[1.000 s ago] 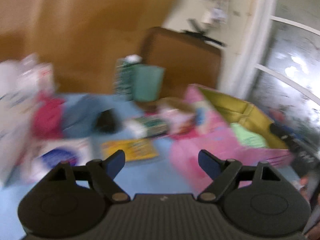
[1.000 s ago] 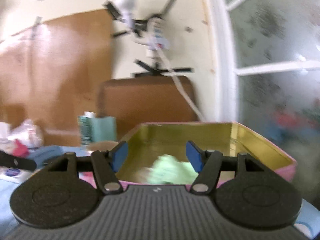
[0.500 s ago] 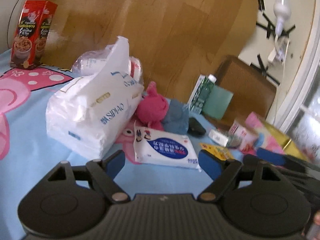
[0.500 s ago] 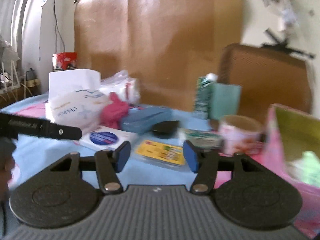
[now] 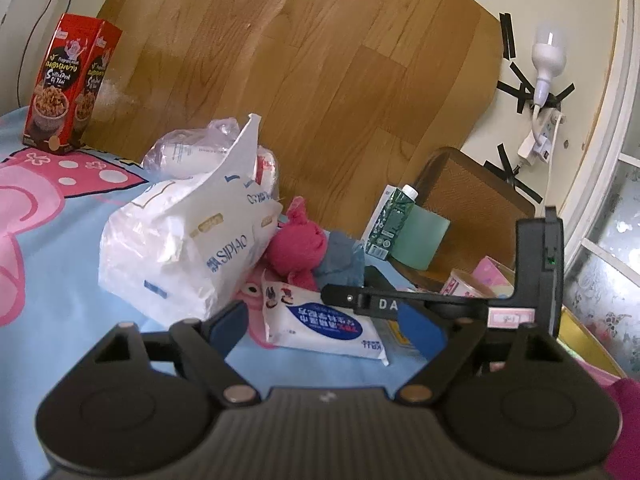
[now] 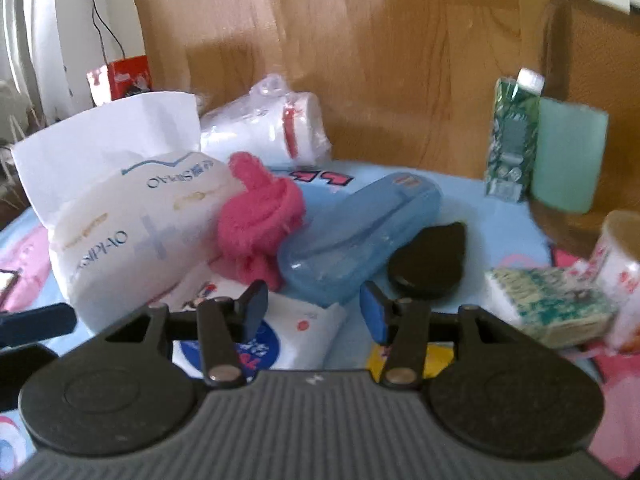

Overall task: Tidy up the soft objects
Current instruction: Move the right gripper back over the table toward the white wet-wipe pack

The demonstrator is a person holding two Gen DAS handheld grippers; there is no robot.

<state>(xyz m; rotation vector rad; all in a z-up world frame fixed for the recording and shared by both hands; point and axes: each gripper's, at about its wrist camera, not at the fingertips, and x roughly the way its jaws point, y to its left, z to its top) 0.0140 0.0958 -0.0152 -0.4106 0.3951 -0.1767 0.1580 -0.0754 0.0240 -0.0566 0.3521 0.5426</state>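
A pink plush toy leans on a big white tissue bag on the blue bedsheet. A small white tissue pack lies in front of them. My left gripper hovers just short of that pack, jaws opening, nothing between them. My right gripper faces the plush and a blue translucent case, jaws closing on nothing. In the left wrist view the right gripper's black finger crosses in front of the pile.
A green carton, teal cup, black pouch, patterned packet and paper cup sit to the right. A wrapped cup stack and red snack box stand behind. A wooden board backs everything.
Both views swung left, from the pink box with the green cloth to the pile of soft things. The right gripper's jaws narrowed, and its finger came into the left wrist view.
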